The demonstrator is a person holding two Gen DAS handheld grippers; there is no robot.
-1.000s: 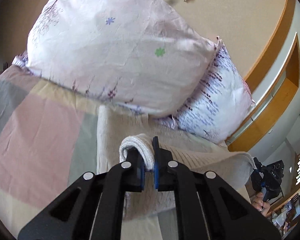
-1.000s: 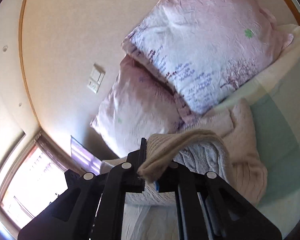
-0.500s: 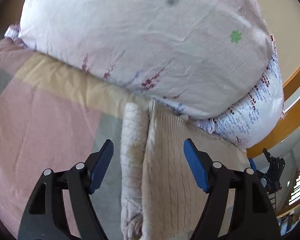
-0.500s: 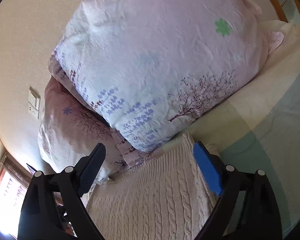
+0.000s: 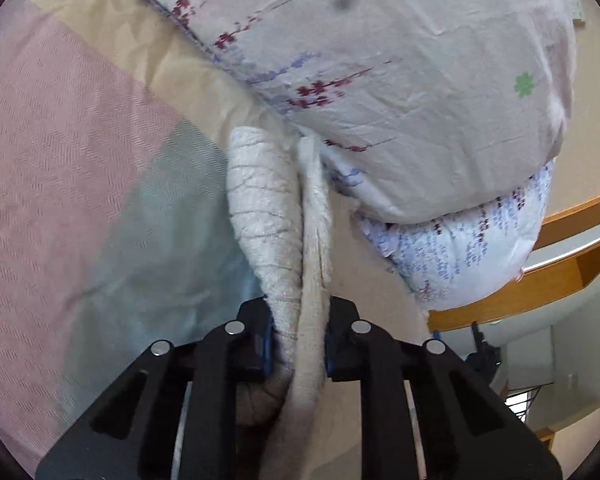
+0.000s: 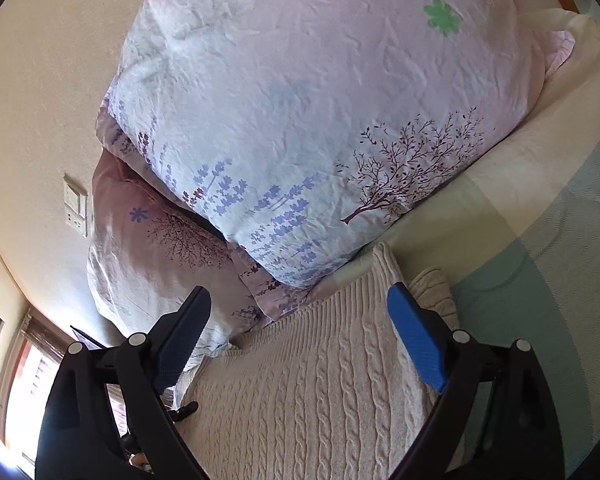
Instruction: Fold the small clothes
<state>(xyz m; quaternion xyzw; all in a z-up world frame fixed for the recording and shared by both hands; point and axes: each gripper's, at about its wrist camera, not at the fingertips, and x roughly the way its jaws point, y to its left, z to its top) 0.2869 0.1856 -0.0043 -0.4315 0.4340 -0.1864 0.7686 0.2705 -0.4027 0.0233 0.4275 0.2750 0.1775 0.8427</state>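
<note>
A cream cable-knit sweater [image 6: 320, 384] lies on the bed in front of the pillows. In the left wrist view my left gripper [image 5: 298, 344] is shut on the sweater's folded edge [image 5: 272, 216], a thick roll of knit that runs away from the jaws toward the pillow. In the right wrist view my right gripper [image 6: 300, 340] is open, with blue pads [image 6: 416, 340] spread wide just above the sweater's flat top. It holds nothing.
Two floral pillows [image 6: 300, 120] are stacked against the wall right behind the sweater. The bedsheet [image 5: 80, 160] has pink, green and yellow blocks. A wooden headboard ledge [image 5: 560, 272] is at the right. A wall switch [image 6: 76, 210] is on the left.
Both grippers let go of the sweater's edge and opened after laying it down. The left gripper then closed again on the sweater's left folded edge. The right stayed open and moved closer.
</note>
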